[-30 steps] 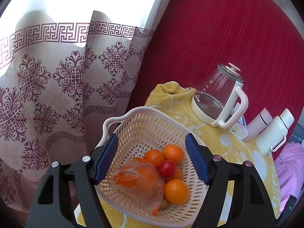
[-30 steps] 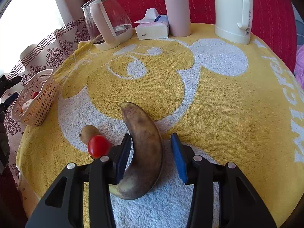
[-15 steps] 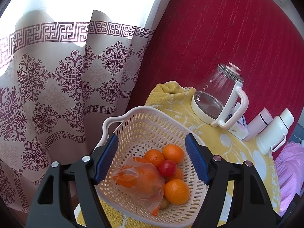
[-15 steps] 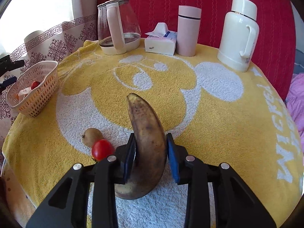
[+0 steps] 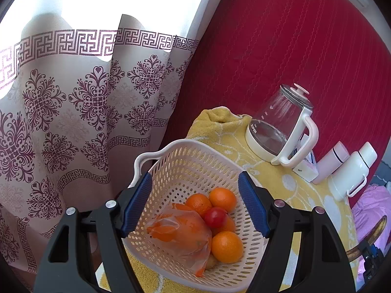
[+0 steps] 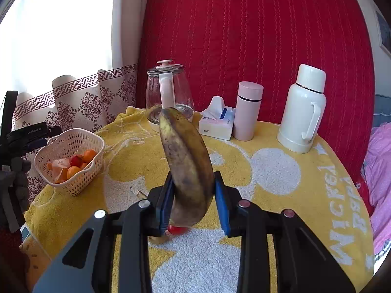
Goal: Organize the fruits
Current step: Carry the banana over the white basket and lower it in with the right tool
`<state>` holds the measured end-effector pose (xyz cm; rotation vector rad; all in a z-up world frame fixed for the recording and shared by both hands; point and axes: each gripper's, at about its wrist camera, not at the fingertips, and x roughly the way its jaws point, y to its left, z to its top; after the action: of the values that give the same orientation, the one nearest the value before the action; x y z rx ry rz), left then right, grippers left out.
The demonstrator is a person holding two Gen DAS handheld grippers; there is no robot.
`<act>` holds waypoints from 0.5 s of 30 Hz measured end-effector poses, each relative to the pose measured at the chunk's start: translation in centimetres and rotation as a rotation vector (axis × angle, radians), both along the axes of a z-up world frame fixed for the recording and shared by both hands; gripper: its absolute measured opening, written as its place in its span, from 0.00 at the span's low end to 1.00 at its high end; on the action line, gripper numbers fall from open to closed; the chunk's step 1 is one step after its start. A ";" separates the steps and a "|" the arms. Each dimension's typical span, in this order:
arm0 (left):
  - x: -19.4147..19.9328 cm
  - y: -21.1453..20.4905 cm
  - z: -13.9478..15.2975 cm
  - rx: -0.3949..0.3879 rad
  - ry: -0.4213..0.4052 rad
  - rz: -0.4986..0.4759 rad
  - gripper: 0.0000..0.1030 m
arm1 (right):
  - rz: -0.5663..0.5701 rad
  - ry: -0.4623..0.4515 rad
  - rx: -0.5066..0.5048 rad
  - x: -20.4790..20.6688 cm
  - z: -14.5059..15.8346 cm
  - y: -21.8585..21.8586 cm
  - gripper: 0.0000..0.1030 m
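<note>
while the left gripper point(image 5: 194, 202) hovers over the basket point(image 5: 185, 156) of oranges point(image 5: 226, 246) with jaws apart, the right gripper point(image 6: 193, 201) holds the banana point(image 6: 187, 166) clamped in its jaws, lifted above the counter point(image 6: 281, 175).

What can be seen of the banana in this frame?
The banana is overripe, its yellow peel largely browned and speckled. It is curved, and the right hand-held gripper clamps its lower half between blue pads, holding it nearly upright, tip pointing up and away, raised off the yellow towel. Only the pads visibly touch it. In the left wrist view its end shows at the right edge.
</note>
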<state>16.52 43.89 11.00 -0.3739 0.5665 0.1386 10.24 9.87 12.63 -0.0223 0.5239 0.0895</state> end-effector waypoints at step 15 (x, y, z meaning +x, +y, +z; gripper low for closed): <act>-0.8 2.3 0.8 0.014 -0.022 0.099 0.72 | 0.296 0.068 0.076 4.6 1.2 12.5 0.31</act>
<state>15.72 46.17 11.77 -0.3899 0.5249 0.2332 14.80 22.33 13.82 -0.0227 0.5818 0.4002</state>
